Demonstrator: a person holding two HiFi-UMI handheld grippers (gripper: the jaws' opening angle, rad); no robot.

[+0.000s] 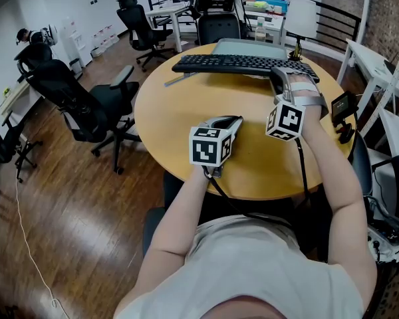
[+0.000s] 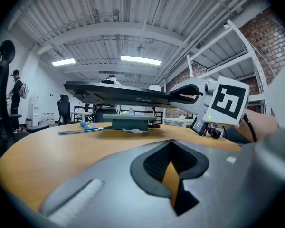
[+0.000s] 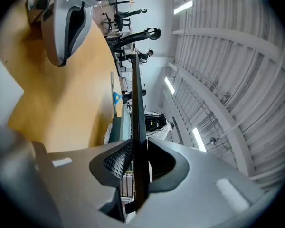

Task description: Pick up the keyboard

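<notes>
While the keyboard (image 1: 243, 64) is clamped at its right end by the right tongs (image 1: 279, 78), it is held roughly level above the far side of the round wooden counter (image 1: 179, 131), and open air is seen beneath it in the left gripper view. In the right gripper view the thin black edge of the keyboard is seen running straight between the two jaws, which are pressed against it from both sides. A flat grey-green box (image 1: 246, 47) is seen on the counter just behind and below the keyboard, apart from it, and a thin grey strip (image 1: 181, 79) lies near the keyboard's left end. The left tongs (image 1: 229, 121) are kept low over the middle of the counter, well apart from the keyboard; they are clenched with nothing between them, only a sliver of the wood showing through. An office chair (image 1: 86, 105) is seen beside the counter at the left.
</notes>
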